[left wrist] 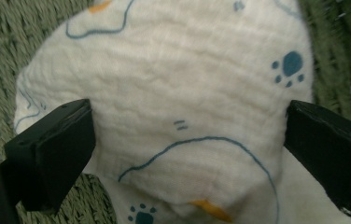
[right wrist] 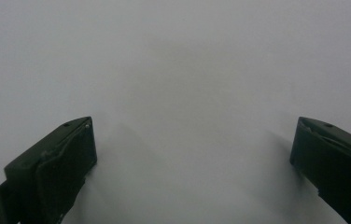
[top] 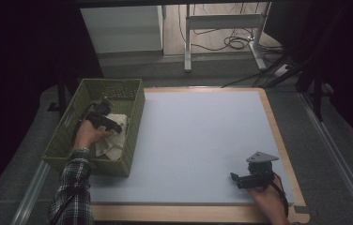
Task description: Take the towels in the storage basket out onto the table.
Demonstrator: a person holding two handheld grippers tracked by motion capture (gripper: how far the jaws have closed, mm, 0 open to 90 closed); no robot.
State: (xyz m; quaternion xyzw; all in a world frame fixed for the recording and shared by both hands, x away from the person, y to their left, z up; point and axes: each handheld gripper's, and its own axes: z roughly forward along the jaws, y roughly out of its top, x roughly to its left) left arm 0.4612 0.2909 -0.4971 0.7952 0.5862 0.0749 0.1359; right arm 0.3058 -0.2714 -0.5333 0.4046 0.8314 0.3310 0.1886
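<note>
I had the left gripper (top: pixel 103 118) down inside the green woven basket (top: pixel 134 119), which sat at the left edge of the pale blue table mat (top: pixel 198 140). Lying in the basket was a cream cloth (top: pixel 116 140) printed with blue paw marks, blue outlines and small orange patches; it was bunched up against the basket's right wall. In the left gripper view my jaws stood wide apart, one on each side of a rounded hump of the cloth (left wrist: pixel 178 93), released and not pinching it, with the woven floor of the basket (left wrist: pixel 5 42) showing beyond the fabric.

My right gripper (top: pixel 240 178) rested low over the near right part of the mat, well apart from the basket. In the right gripper view its jaws were spread open over bare mat (right wrist: pixel 187 70), grasping nothing.
</note>
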